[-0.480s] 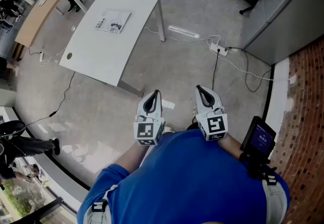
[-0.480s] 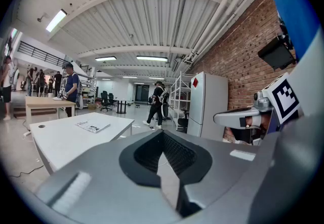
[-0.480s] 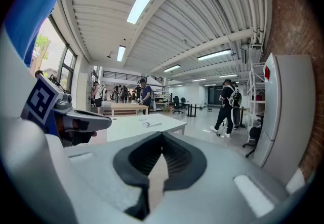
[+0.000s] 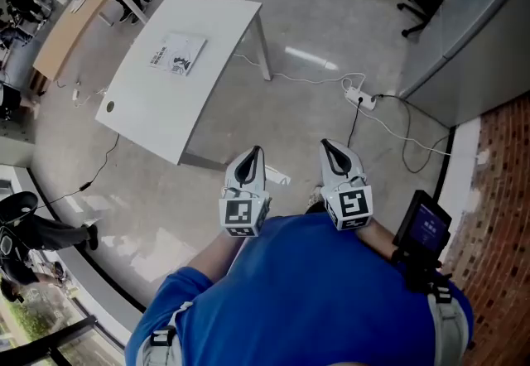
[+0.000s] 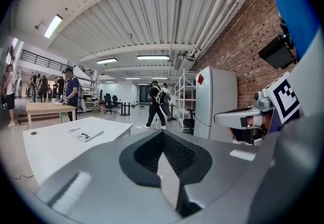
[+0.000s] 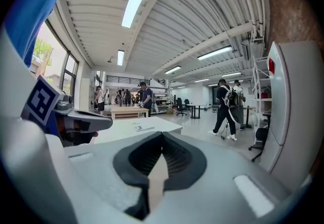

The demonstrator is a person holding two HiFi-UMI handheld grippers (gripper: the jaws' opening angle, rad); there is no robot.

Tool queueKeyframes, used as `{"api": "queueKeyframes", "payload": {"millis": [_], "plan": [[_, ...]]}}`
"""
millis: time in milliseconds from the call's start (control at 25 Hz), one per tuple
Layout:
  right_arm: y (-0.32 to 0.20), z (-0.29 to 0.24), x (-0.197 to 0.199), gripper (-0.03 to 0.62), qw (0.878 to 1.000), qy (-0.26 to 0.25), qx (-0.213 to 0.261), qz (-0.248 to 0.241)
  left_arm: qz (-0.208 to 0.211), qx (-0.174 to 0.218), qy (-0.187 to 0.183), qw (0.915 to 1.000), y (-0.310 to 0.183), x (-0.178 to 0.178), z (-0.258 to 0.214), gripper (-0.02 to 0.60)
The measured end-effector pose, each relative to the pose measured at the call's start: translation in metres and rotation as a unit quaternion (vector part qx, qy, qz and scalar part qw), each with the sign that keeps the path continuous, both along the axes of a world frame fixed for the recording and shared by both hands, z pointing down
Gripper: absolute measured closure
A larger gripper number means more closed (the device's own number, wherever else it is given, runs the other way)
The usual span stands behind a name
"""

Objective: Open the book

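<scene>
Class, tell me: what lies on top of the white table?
One closed book lies flat on the white table; a small dark round spot sits near one corner. The tabletop beneath the book is covered.

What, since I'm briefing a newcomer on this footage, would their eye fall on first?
The white table stands out at upper left in the head view, a closed book lying on it. Nearer, the left gripper and right gripper sit side by side just beyond the blue shirt, fingers shut and empty, well short of the table.
</scene>
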State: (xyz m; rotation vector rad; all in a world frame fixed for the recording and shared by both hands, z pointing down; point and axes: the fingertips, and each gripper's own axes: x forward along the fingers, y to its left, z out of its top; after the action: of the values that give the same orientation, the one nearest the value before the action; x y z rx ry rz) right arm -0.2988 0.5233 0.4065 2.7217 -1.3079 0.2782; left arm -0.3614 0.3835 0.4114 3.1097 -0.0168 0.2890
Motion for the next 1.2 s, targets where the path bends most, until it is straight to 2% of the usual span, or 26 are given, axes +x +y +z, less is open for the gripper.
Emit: {"api": "queueKeyframes", "payload": {"millis": [120,360,560,880,1040,1200], "plan": [[0.011,-0.001,0.031,0.591,1.0,0.0,0.0,-0.016,-0.009,0.002,0.003,1.0,0.015,0.032,-0.004,0.575],[0.026,0.001,0.071,0.591,0.999,-0.01,0.003,-0.035,-0.019,0.005,-0.005,0.9998,0.038,0.069,-0.003,0.575],[0.012,-0.004,0.097,0.591,0.998,-0.017,0.008,-0.052,-0.028,0.008,-0.014,0.9995,0.031,0.095,-0.008,0.575],[-0.045,0.003,0.145,0.591,0.996,-0.014,-0.001,-0.093,-0.074,0.004,-0.015,0.9971,-0.023,0.139,0.004,0.575],[-0.093,-0.001,0.175,0.591,0.993,-0.003,-0.002,-0.12,-0.111,0.007,-0.017,0.9936,-0.068,0.164,0.005,0.575],[-0.15,-0.007,0.192,0.591,0.988,0.002,-0.003,-0.154,-0.148,0.008,-0.01,0.9889,-0.121,0.175,-0.001,0.575]]}}
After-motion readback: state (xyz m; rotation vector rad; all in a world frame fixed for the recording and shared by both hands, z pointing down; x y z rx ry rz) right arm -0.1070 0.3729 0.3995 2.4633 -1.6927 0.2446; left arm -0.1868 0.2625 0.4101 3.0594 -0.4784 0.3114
